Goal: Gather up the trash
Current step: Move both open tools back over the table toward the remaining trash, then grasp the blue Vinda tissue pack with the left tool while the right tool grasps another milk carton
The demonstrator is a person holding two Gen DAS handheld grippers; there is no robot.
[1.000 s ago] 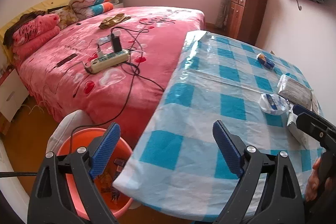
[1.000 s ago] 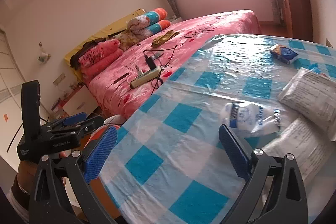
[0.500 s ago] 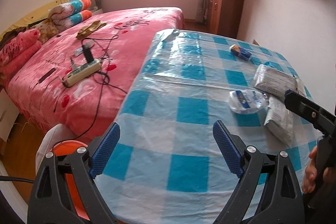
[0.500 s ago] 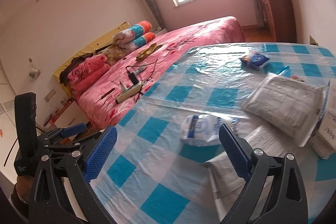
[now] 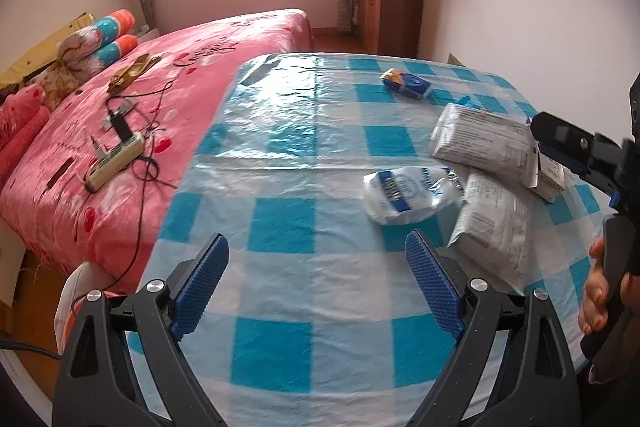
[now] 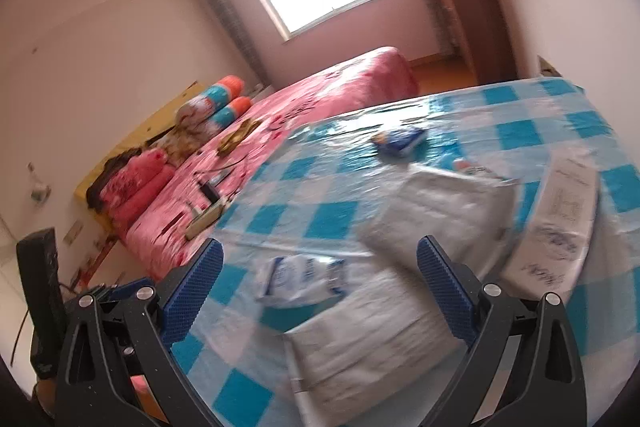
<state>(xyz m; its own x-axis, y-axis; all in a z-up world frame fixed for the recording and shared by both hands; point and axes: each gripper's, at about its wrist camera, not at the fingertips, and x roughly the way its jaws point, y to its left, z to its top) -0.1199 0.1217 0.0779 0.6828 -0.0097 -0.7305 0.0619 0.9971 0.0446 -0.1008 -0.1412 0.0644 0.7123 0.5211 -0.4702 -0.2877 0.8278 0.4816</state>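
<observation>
Spread wide and empty, left gripper [image 5: 316, 291] low over the near edge of the checked tablecloth [image 5: 280, 219], with the orange bin [image 5: 80, 311] only just peeking out below the table's left corner; ahead and to the right of those blue pads, the crumpled white-and-blue wrapper [image 5: 410, 193], long axis running roughly left to right across the line of reach, blue lettering on it too creased to read; just right of it and touching, a grey mailer bag [image 5: 494, 227], a second one [image 5: 484, 141] behind, both covered in small print not legible; farther back, apart from the rest, a small blue packet [image 5: 406, 82] with an unreadable round logo; right gripper [image 6: 320, 287] likewise gaping and holding nothing, the wrapper [image 6: 302, 281] sitting almost between its fingers and the near mailer [image 6: 372, 339] directly beneath, view blurred; judged nearer by a good margin, so likely the right hand's pick, closing across the wrapper's short side; dark scrawl on the far-right parcel [image 6: 560, 227], not decipherable
</observation>
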